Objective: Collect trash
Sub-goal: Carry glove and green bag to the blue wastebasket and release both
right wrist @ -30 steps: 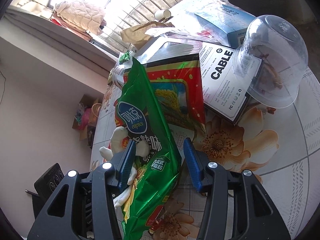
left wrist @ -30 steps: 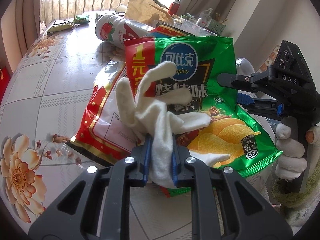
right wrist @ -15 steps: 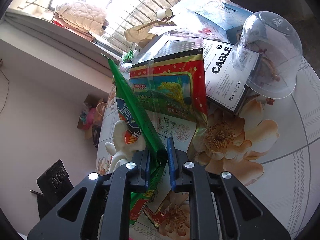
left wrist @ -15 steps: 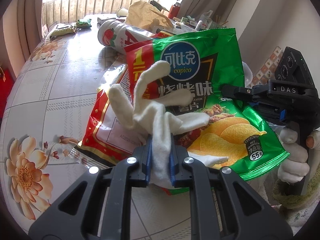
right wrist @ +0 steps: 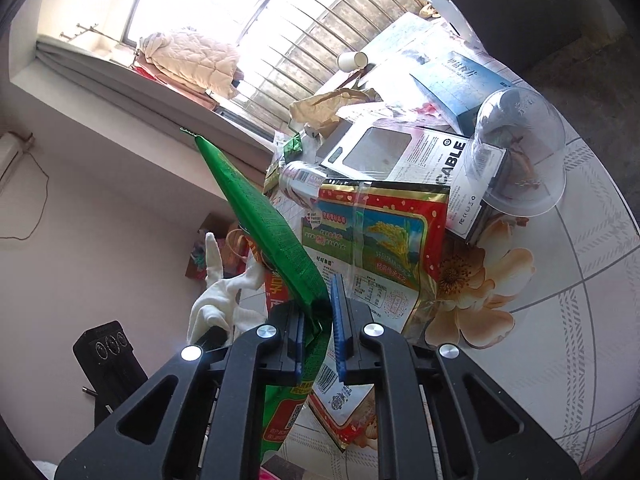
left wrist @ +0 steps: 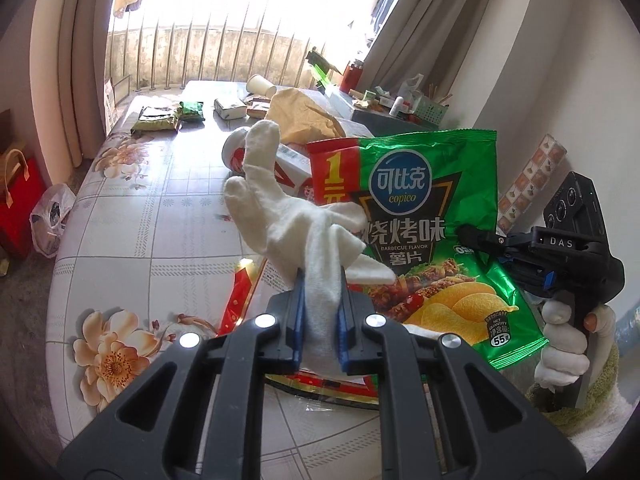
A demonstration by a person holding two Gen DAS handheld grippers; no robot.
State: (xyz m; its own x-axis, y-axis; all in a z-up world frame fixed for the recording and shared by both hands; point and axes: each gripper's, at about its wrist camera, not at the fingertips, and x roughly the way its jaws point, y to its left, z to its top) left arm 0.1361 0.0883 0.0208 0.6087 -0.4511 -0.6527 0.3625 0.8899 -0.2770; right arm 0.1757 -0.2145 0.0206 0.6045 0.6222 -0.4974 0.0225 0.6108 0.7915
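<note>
Standing upright, the chip bag (left wrist: 420,216) hangs from the right tool (right wrist: 318,336).

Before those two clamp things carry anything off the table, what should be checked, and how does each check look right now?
1. Left gripper shut on the white glove: ok.
2. Right gripper shut on the green chip bag: ok.
3. Chip bag lifted clear of the red rice bag: ok.
4. Glove free of the chip bag: cannot tell, they overlap in the left view.
5. Trash container in sight to drop into: not ok, none visible.
6. Table trash all collected: not ok.
</note>
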